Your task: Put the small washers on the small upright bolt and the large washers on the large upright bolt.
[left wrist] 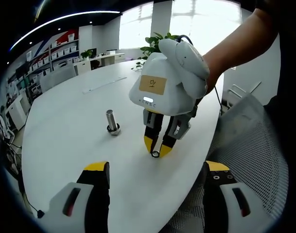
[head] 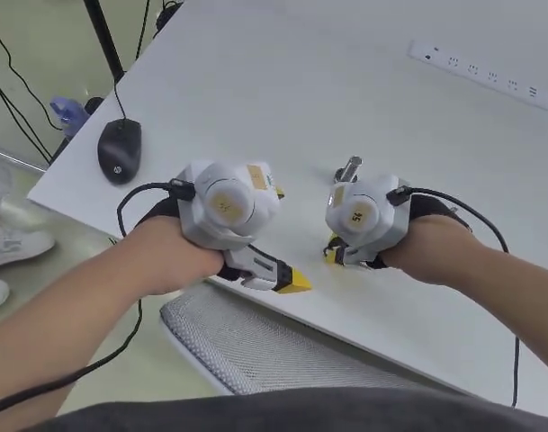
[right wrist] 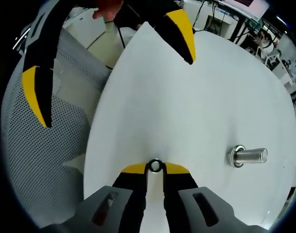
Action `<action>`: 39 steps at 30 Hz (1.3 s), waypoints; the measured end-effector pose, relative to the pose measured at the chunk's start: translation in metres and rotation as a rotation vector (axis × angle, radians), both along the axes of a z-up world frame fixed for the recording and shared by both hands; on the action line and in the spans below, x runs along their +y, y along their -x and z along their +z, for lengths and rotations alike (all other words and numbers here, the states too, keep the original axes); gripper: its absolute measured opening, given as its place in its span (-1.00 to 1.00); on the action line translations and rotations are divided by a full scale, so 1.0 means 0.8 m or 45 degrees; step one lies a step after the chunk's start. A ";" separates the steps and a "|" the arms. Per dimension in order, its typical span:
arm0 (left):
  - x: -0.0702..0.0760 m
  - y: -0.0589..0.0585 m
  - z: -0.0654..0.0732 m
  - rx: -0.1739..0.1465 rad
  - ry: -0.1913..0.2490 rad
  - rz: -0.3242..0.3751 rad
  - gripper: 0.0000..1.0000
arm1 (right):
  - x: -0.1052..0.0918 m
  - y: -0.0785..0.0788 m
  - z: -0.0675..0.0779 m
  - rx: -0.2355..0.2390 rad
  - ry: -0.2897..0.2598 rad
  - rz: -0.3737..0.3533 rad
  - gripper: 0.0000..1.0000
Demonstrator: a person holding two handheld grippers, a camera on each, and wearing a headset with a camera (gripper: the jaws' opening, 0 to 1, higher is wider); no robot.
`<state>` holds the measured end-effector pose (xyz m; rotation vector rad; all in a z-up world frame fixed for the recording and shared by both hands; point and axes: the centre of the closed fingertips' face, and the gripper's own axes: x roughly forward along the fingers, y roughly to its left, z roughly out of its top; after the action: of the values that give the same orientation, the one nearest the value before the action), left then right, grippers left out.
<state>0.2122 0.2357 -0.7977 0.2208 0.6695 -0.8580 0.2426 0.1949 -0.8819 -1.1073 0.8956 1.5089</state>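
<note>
An upright steel bolt (left wrist: pixel 112 121) stands on the white table (head: pixel 282 81) with a washer around its base; the same bolt (right wrist: pixel 250 156) lies to the right in the right gripper view, and its top (head: pixel 348 168) pokes out behind a gripper in the head view. My right gripper (right wrist: pixel 156 168) is shut on a small metal washer (right wrist: pixel 156 165) and holds it just above the table near the front edge. The right gripper (left wrist: pixel 159 148) with the washer (left wrist: pixel 155 154) faces my left gripper (left wrist: pixel 155 170), which stands open and holds nothing. Its yellow-tipped fingers (right wrist: pixel 182 34) spread wide.
A grey mesh chair (head: pixel 256 346) sits under the table's front edge. A black mouse (head: pixel 119 148) lies at the left corner and a white power strip (head: pixel 480 74) at the far right. Cables trail from both grippers.
</note>
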 end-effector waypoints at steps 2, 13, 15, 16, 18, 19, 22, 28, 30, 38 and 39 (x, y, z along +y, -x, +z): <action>0.002 -0.001 0.001 -0.007 -0.008 0.006 0.58 | -0.001 -0.001 0.001 0.007 -0.003 -0.016 -0.76; 0.000 0.000 0.002 -0.002 -0.014 -0.017 0.57 | -0.036 -0.016 0.014 0.009 0.012 -0.113 -0.76; -0.001 0.001 0.002 0.001 -0.017 -0.022 0.57 | -0.049 -0.022 0.016 0.014 0.020 -0.146 -0.76; -0.001 0.001 0.003 0.001 -0.018 -0.025 0.57 | -0.056 -0.027 0.018 0.007 0.022 -0.164 -0.76; -0.002 0.000 0.003 0.001 -0.011 -0.027 0.56 | -0.070 -0.032 0.022 0.012 0.023 -0.207 -0.76; -0.002 0.000 0.003 0.002 -0.009 -0.028 0.56 | -0.075 -0.034 0.023 0.010 0.027 -0.216 -0.76; -0.004 -0.001 0.004 0.001 -0.008 -0.035 0.56 | -0.095 -0.039 0.027 0.005 0.039 -0.248 -0.76; -0.006 -0.004 0.005 0.005 -0.006 -0.046 0.56 | -0.131 -0.047 0.039 0.000 0.065 -0.310 -0.76; -0.006 -0.005 0.005 0.006 -0.004 -0.051 0.56 | -0.143 -0.049 0.046 -0.005 0.070 -0.338 -0.76; -0.003 -0.013 0.001 0.011 -0.014 -0.068 0.55 | -0.187 -0.065 0.065 -0.019 0.088 -0.458 -0.75; -0.003 -0.013 0.000 0.013 -0.020 -0.070 0.55 | -0.191 -0.069 0.067 -0.021 0.090 -0.467 -0.75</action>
<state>0.2228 0.2335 -0.7974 0.2498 0.6827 -0.9074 0.2976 0.0417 -0.8284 -0.9430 1.0819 1.1720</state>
